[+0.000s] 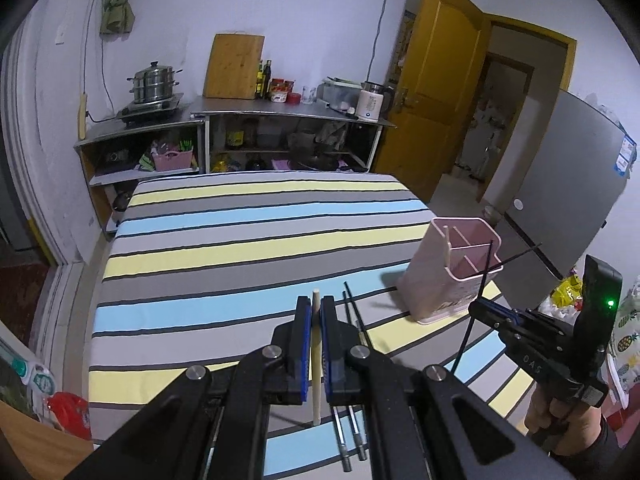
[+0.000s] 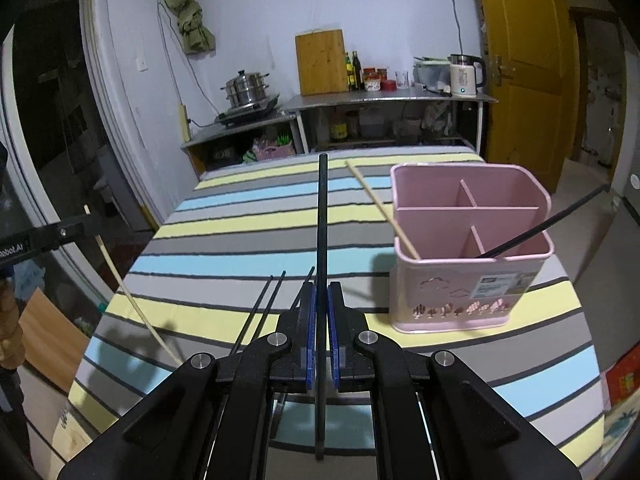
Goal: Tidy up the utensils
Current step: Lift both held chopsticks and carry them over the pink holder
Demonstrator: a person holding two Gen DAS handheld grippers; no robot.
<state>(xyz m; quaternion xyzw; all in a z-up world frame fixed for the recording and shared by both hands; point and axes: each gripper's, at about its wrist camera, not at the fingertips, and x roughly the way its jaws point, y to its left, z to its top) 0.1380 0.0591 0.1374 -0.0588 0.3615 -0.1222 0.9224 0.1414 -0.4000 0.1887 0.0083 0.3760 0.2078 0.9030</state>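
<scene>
Chopsticks: left gripper point(image 1: 316, 312) pinches a wooden stick point(image 1: 316, 360), pointing at the table's far edge. Right gripper point(image 2: 321, 300) pinches a black stick point(image 2: 321, 220), same way, near pink holder point(image 2: 460, 292) w/ 2 sticks leaning inside.

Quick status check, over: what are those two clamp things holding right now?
Left tool shut on wooden chopstick. Right tool shut on black chopstick. Pink holder already has one of each. Two black chopsticks loose on table.

White walls point(image 1: 304, 4), yellow door point(image 1: 436, 80), steel counter point(image 1: 280, 110).
</scene>
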